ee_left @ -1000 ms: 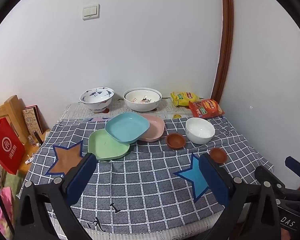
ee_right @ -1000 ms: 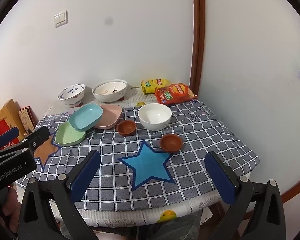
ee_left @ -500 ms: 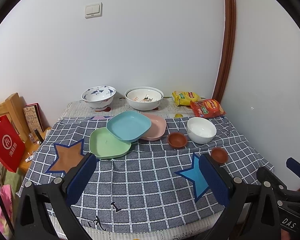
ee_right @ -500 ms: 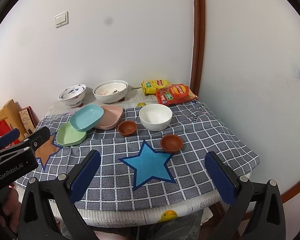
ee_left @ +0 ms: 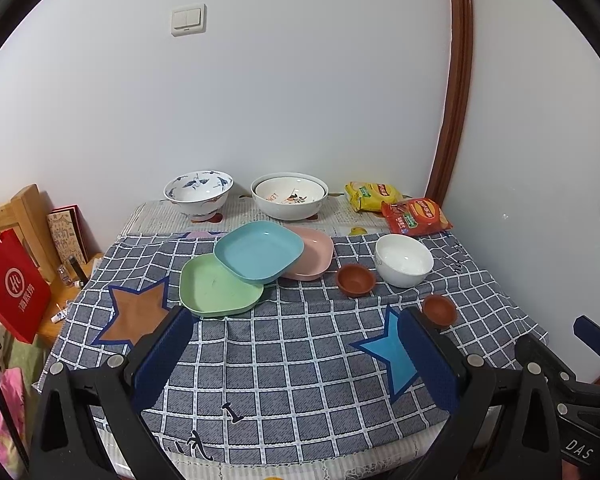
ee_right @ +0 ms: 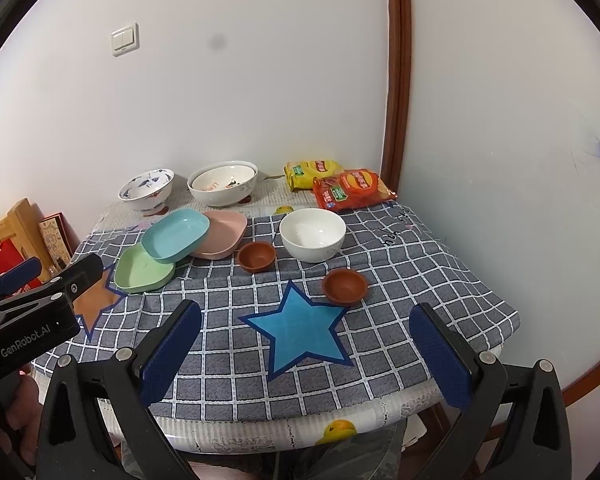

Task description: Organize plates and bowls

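I have both tools short of the table's near edge with nothing in them: the left gripper (ee_left: 296,354) stands with its jaws spread wide, and so does the right gripper (ee_right: 304,350). From the right wrist view, the three square plates overlap at about 10 o'clock on the checked cloth (ee_right: 420,280): the blue plate (ee_right: 176,234) rides on top, tilted, its edges resting on the green plate (ee_right: 140,272) toward me and the pink plate (ee_right: 224,234) behind it. They look like matte plastic or fibre, so I judge them light, stiff and forgiving; I would pinch each one at the raised rim, and the blue one first since it pins the others. The white bowl (ee_right: 313,234) sits near 12 o'clock, glossy and probably ceramic: heavier, slick and breakable, so the jaws should go over its wall, one pad inside and one outside, with a firm bite. The two small brown bowls, one (ee_right: 257,255) just left of the white bowl and one (ee_right: 345,285) nearer me at 1 o'clock, look light and shallow; a rim grip suits them. The patterned bowl (ee_right: 147,188) and the large bowl (ee_right: 223,182) stand far back, toward the wall.
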